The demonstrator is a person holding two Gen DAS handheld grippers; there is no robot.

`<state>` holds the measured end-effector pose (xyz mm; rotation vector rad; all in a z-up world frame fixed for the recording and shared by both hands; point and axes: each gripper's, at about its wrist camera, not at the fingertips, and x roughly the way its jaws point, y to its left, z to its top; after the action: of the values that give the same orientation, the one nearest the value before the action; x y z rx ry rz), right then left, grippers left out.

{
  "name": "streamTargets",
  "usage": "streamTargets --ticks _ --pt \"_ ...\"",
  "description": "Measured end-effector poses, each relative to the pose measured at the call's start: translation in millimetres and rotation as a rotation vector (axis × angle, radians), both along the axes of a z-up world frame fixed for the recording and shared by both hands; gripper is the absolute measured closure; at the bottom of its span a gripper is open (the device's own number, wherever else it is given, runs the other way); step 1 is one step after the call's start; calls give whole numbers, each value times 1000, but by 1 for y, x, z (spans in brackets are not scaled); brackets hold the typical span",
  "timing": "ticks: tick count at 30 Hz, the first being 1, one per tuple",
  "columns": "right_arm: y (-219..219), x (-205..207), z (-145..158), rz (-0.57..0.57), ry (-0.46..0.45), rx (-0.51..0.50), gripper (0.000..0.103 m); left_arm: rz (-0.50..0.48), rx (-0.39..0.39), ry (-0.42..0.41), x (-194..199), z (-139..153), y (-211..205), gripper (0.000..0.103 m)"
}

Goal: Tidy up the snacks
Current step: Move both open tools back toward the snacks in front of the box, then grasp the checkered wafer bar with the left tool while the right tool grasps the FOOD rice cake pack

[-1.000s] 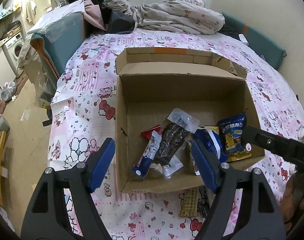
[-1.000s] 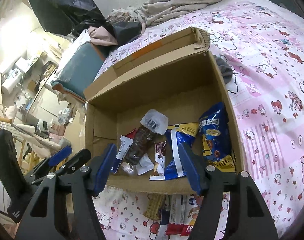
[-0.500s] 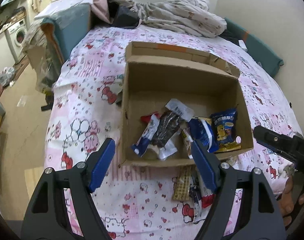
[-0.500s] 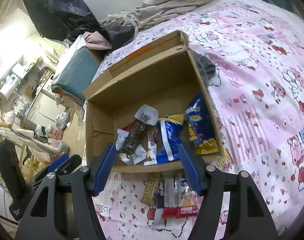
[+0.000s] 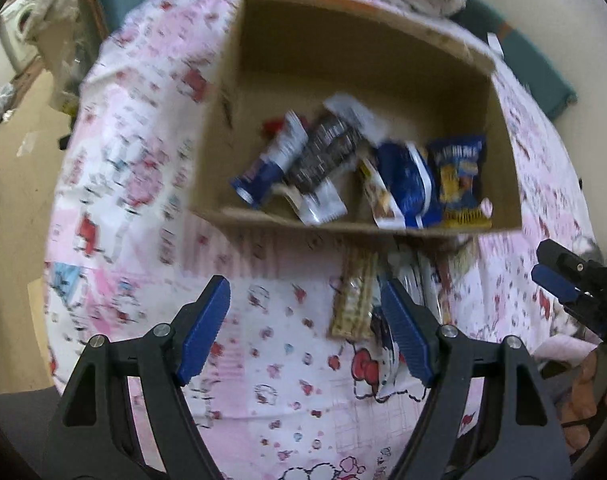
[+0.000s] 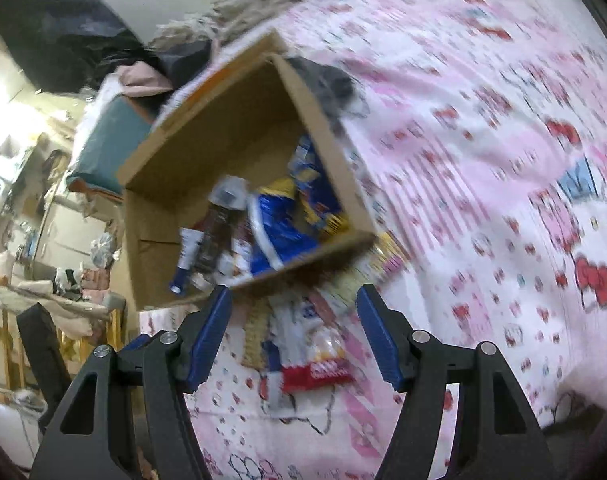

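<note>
Some snacks already lie in the cardboard box (image 5: 239, 92) on the bed. Both claws, left claw (image 5: 305, 328) and right claw (image 6: 293, 334), stand apart and hold nothing. More snack packets (image 6: 303, 344) lie just outside the box. Next, one claw should probably drop onto a packet and squeeze.

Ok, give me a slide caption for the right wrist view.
Open right hand-held gripper poised over loose snack packets on the pink bedsheet, beside the cardboard box.
</note>
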<state>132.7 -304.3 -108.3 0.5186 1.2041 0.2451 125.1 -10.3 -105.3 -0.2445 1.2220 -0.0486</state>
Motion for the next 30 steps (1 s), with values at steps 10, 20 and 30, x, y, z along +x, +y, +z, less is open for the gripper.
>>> streamTargets --ticks 10,20,30 --pt "-26 -3 -14 -91 81 18 35 -146 -3 126 29 -56 -53 47" --pt "-22 1 -23 -82 105 -8 35 -208 72 142 39 -74 -73 81" --pt "23 14 -58 94 206 -71 41 -102 38 175 9 -54 -41 81"
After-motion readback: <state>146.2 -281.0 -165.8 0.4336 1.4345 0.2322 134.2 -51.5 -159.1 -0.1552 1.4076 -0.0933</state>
